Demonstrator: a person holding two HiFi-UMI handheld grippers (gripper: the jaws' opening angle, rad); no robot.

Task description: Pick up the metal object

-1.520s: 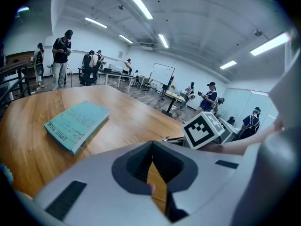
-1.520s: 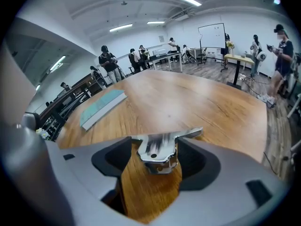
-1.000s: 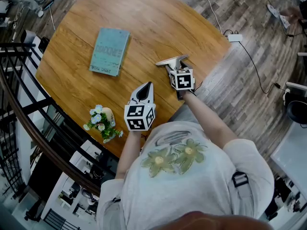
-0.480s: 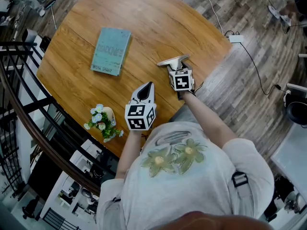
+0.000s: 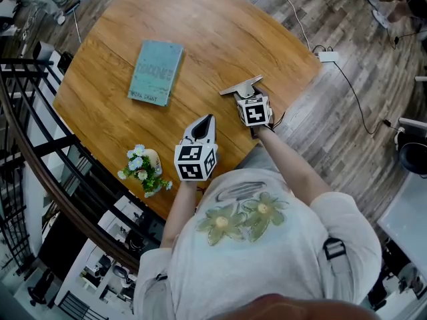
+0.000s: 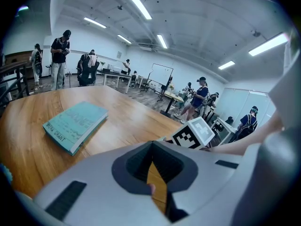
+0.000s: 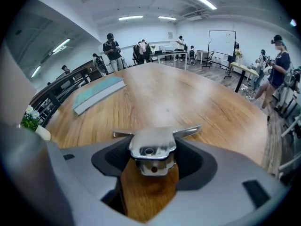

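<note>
The metal object [image 5: 241, 86] is a shiny steel piece with two flat wings, over the right part of the round wooden table [image 5: 220, 25]. My right gripper [image 5: 248, 97] is shut on it; in the right gripper view the metal object [image 7: 151, 147] sits clamped between the jaws of the right gripper [image 7: 151, 161], its wings sticking out to both sides. Whether it rests on the wood or hangs just above it I cannot tell. My left gripper [image 5: 204, 123] is shut and empty, to the left of the right one; in its own view the left gripper [image 6: 151, 150] holds nothing.
A teal book [image 5: 157, 72] lies flat at the table's left, also seen as the book [image 6: 75, 125] and the book [image 7: 99, 94]. A small vase of flowers [image 5: 143, 167] stands near the front-left edge. A dark railing [image 5: 40, 145] curves past the table. A power strip [image 5: 327, 53] lies on the floor.
</note>
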